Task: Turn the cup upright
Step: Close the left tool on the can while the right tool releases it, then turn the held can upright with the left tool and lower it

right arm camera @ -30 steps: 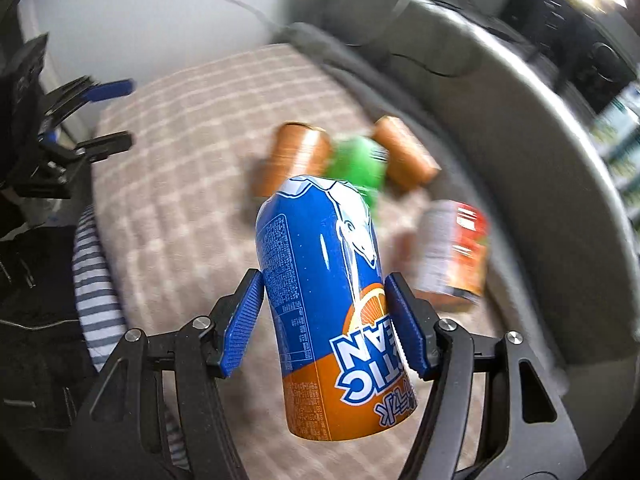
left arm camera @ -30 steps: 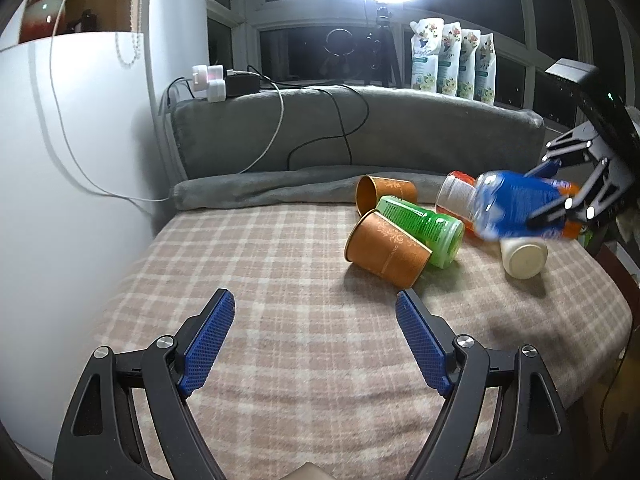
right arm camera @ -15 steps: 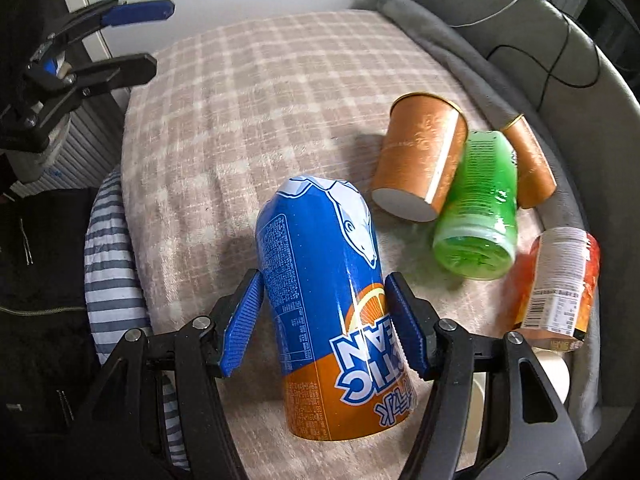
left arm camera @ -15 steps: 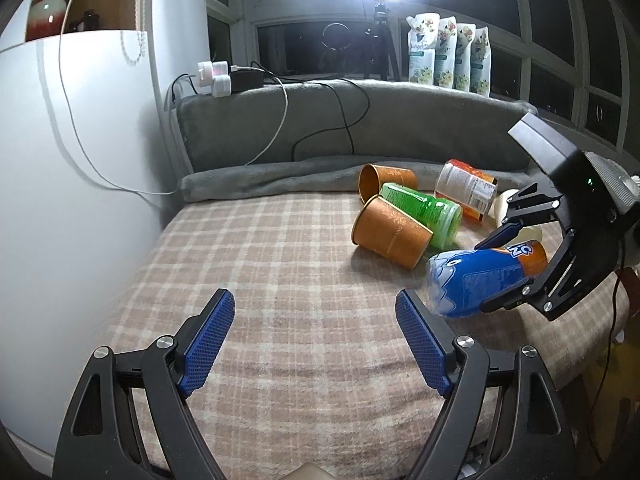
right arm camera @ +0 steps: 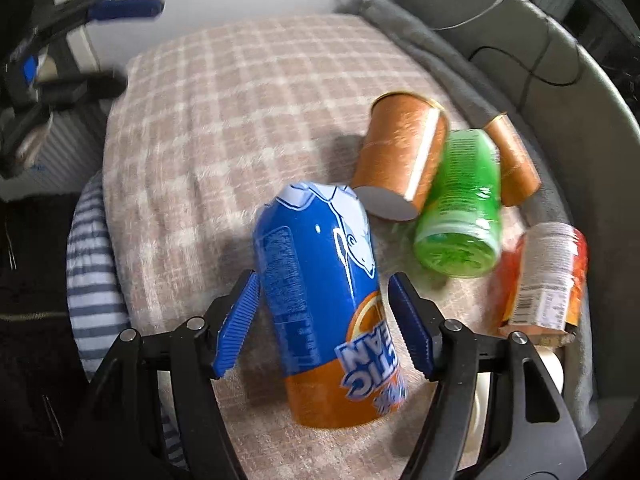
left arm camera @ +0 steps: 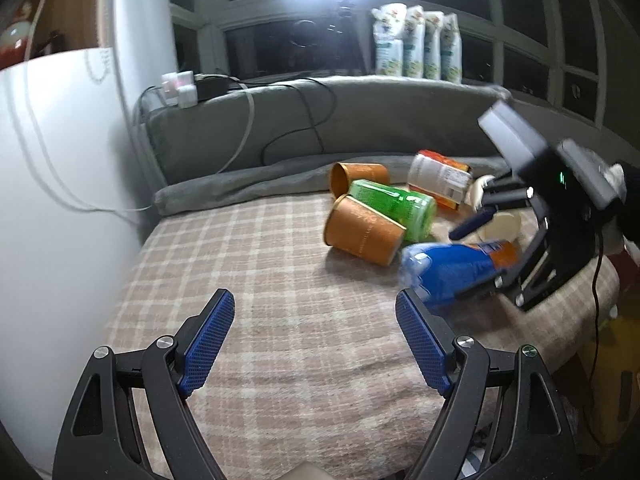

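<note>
A blue and orange can (right arm camera: 324, 292) sits between the jaws of my right gripper (right arm camera: 324, 316). The jaws stand a little apart from its sides, so the gripper looks open. In the left wrist view the can (left arm camera: 452, 268) lies tilted low over the plaid cushion (left arm camera: 260, 280), at the right gripper (left arm camera: 476, 256). My left gripper (left arm camera: 316, 340) is open and empty above the cushion's near part. Two orange paper cups lie on their sides: a near one (left arm camera: 364, 232) (right arm camera: 400, 160) and a far one (left arm camera: 358, 178) (right arm camera: 512, 160).
A green can (left arm camera: 394, 208) (right arm camera: 460, 208) lies between the two cups. A red and white can (left arm camera: 440, 178) (right arm camera: 548, 280) and a cream cup (left arm camera: 500, 228) lie to the right. A grey backrest (left arm camera: 320, 120) with cables runs behind. A striped cloth (right arm camera: 92, 272) hangs off the cushion's edge.
My right gripper's jaws have spread off the blue can, which has shifted and tilted between them. The can has come lower, toward the cushion. The left gripper has stayed open.
</note>
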The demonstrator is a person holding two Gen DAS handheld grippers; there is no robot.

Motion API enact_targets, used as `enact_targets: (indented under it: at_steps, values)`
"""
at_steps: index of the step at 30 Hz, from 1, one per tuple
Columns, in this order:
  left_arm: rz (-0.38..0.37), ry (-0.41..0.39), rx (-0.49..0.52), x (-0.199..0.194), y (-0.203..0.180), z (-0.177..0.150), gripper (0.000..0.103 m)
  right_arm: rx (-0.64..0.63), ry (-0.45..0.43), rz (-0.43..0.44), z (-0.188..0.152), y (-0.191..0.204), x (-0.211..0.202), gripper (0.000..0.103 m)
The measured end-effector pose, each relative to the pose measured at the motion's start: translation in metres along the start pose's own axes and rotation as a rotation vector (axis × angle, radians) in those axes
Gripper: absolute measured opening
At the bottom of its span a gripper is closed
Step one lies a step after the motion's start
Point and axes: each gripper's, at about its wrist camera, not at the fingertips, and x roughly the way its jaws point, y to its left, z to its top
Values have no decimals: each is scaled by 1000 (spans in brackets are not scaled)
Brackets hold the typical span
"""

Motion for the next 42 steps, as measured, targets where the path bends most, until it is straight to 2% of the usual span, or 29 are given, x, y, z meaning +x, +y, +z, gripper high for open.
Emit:
enact_targets:
  at_steps: [5, 9, 11, 14, 16, 21, 24, 27, 31, 38, 42]
  values:
    - [-62, 8, 166, 7, -20, 16, 83, 143, -146, -13, -15, -10, -39, 80]
    - [-155, 36, 335, 17, -43, 29, 83, 289, -239, -48, -43, -16, -66, 80]
    - [-208, 55, 454, 24, -60, 36, 83, 367, -271, -76, -62, -16, -77, 80]
    - [-261, 91, 574, 35, -81, 42, 83, 483, -309, -115, -91, -13, -87, 80]
    - [-327, 135, 664, 47, -100, 46, 83, 563, -335, -134, -112, -10, -94, 80]
    - [-395, 224, 856, 69, -140, 50, 83, 744, -387, -181, -162, 6, -108, 80]
    - [-438, 300, 936, 81, -158, 53, 83, 830, -399, -209, -190, 16, -111, 80]
    - [-451, 377, 1019, 97, -177, 55, 83, 894, -397, -242, -212, 21, -112, 80]
    - [-432, 470, 1120, 117, -196, 50, 83, 958, -403, -268, -241, 23, -115, 80]
    - [-404, 499, 1252, 123, -213, 38, 83, 1029, -427, -266, -265, 15, -116, 80]
    - [-401, 494, 1259, 120, -220, 38, 81, 1050, -430, -271, -269, 12, -113, 80]
